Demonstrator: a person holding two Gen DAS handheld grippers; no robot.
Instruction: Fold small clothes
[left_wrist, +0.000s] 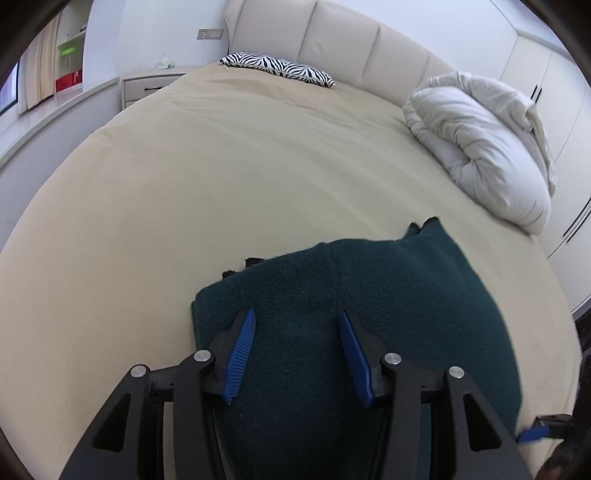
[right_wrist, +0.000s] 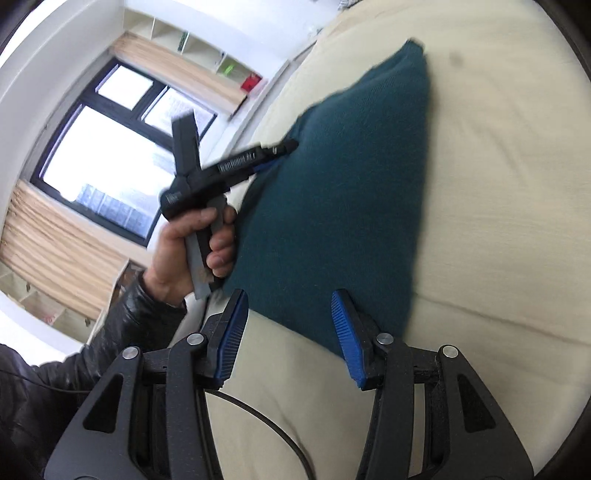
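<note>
lying folded on the bed (left_wrist: 221, 184), the green garment (left_wrist: 369, 314) runs lengthwise toward the headboard (left_wrist: 343, 48), both jaws open.

Your left wrist view sits close above the green garment (left_wrist: 369, 314) on the bed (left_wrist: 221, 177), looking down and along the bed toward the far headboard (left_wrist: 332, 37). Your right wrist view is rolled, low and near the same garment (right_wrist: 332, 192), facing across it toward the window (right_wrist: 110, 147). Both share the garment, the bed, and the left tool (left_wrist: 297, 325) (right_wrist: 280, 153).
</note>
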